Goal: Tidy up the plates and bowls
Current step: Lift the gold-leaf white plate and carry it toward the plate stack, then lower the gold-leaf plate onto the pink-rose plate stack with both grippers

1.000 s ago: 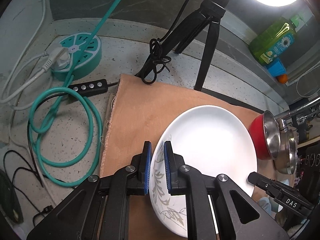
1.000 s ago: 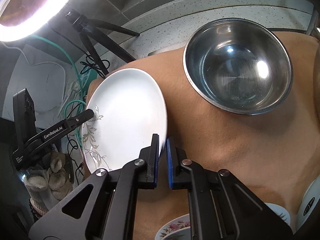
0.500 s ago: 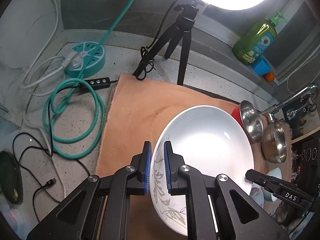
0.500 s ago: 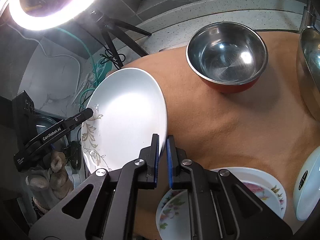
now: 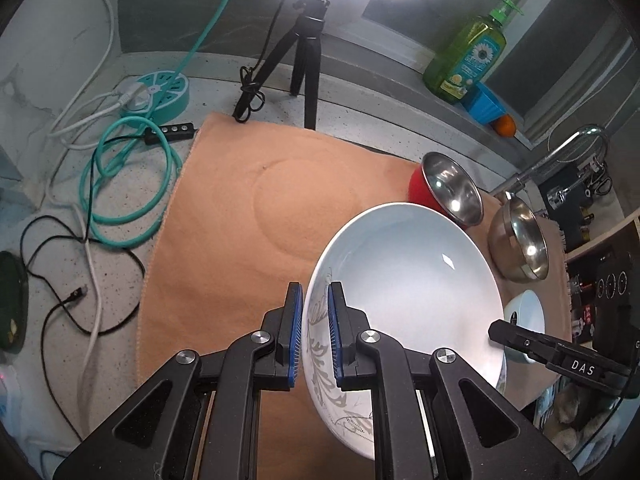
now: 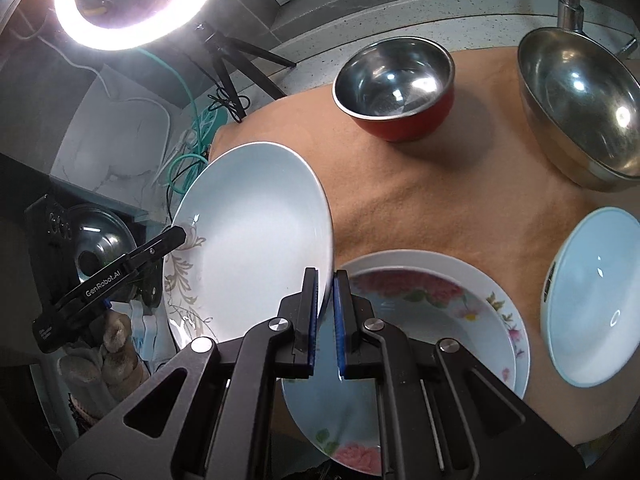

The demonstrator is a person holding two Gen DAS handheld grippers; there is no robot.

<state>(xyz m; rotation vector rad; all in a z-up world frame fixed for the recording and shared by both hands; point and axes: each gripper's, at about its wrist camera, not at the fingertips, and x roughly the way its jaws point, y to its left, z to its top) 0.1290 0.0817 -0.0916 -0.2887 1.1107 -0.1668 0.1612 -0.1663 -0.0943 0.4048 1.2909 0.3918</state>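
Above the tan cloth (image 5: 224, 216) on the tabletop, a large white plate with a grey leaf pattern (image 5: 404, 276) is held clear, each rim clenched by one claw: left claw (image 5: 314, 334), right claw (image 6: 326, 316). Both grips should be kept level and matched while it is centred over the floral-rimmed plate (image 6: 432, 312) and lowered gently.

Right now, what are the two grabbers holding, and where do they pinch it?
Both hold the white plate. The left gripper pinches its leaf-patterned rim; the right gripper pinches the opposite rim.
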